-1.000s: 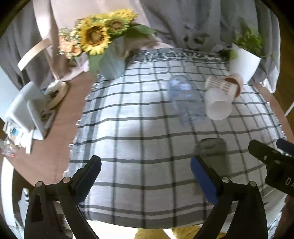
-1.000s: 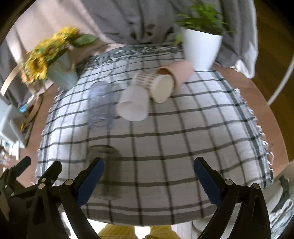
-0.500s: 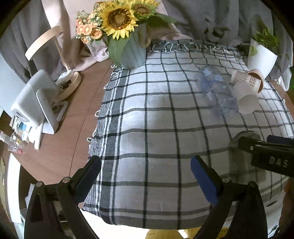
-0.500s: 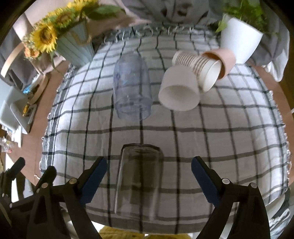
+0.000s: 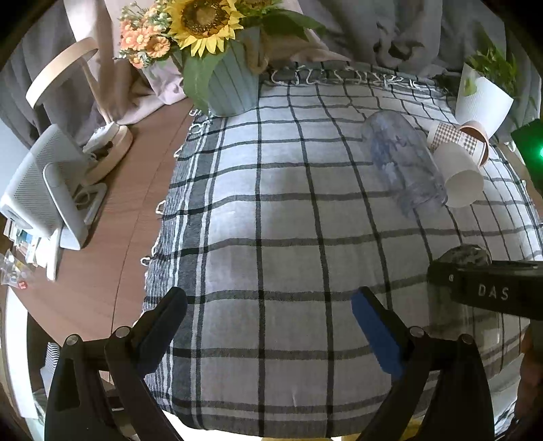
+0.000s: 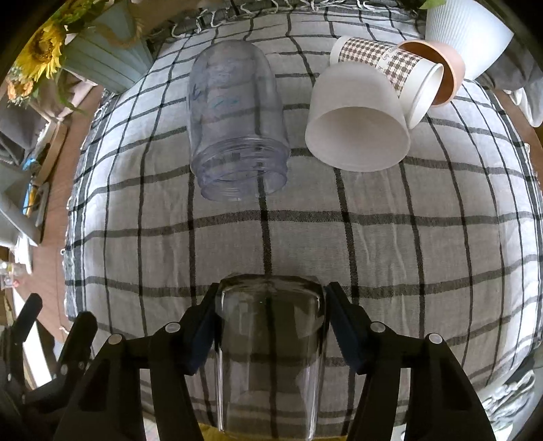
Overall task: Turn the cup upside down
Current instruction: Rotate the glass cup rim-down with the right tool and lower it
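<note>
right gripper (image 6: 271, 319) clamped on glass cup (image 6: 269, 346) lying between its fingers | left gripper (image 5: 268, 315) wide, empty

Right wrist view: glass (image 6: 269, 356) — open end cut off by the frame at 6 o'clock; sides under the finger pads (image 6: 203, 342) hidden. Planter (image 6: 468, 30) clipped at 1 o'clock, its plant out of view. Brown cup (image 6: 453, 73) mostly hidden behind the patterned cup (image 6: 400, 68).

Left wrist view: glass (image 5: 470, 254) at 3 o'clock largely covered by the right gripper's finger (image 5: 488, 288) — only a dark top shows. Clutter (image 5: 17, 264) at 9 o'clock too small to identify.
</note>
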The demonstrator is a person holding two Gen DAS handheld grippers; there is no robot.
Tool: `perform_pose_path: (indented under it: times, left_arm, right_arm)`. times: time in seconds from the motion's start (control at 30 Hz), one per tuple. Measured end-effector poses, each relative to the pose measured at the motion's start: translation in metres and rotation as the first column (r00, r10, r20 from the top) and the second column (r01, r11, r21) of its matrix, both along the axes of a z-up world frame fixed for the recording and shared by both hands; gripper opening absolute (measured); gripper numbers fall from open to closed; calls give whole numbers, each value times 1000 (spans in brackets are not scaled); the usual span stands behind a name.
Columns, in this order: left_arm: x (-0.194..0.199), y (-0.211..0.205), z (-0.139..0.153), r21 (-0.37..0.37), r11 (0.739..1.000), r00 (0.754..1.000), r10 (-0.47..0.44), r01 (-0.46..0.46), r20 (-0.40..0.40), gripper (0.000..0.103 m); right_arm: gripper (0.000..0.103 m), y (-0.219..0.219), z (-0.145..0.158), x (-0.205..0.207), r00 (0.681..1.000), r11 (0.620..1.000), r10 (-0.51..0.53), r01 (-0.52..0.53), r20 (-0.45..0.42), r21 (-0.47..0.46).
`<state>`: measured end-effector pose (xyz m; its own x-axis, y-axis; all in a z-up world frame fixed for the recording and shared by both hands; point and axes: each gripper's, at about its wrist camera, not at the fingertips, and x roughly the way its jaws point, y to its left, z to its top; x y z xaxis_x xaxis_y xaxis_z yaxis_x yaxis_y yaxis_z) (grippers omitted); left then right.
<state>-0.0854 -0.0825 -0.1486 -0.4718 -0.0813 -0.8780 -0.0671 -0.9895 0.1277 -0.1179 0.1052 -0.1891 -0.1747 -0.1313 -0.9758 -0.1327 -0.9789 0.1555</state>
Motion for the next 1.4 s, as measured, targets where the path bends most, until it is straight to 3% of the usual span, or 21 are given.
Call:
perform_pose_path:
  times: [0.13,0.37,0.57,0.77,1.07,1.4]
  left_arm:
    - [-2,2,1,10,1000,1000,1,-1,0,99]
    - [-1,9,2,16,1000,1000,-6,6,-5,99]
    - [2,15,5,5,1000,1000,-12,13,-20,99]
    - [3,15,5,6,1000,1000,6,-6,-25,99]
    - [-1,16,-4,-30,999,999,37,-38,-8,99]
    - [0,12,-5,-17,999,999,47,-47,12,99]
  right_arm:
    - [60,-1,5,4,1000,1000,8,-7,-15,3]
    - [59,6,39,10,991,999,15,-9,-135,42]
    - [59,11,48,9,982,997,23,-9,-189,77]
    - [59,11,61,14,955,995,18,13,-296,103]
    - [59,11,51,3,922,993,-2,47,-388,106]
    - [59,-2,46,26,917,989,65,-6,-395,149]
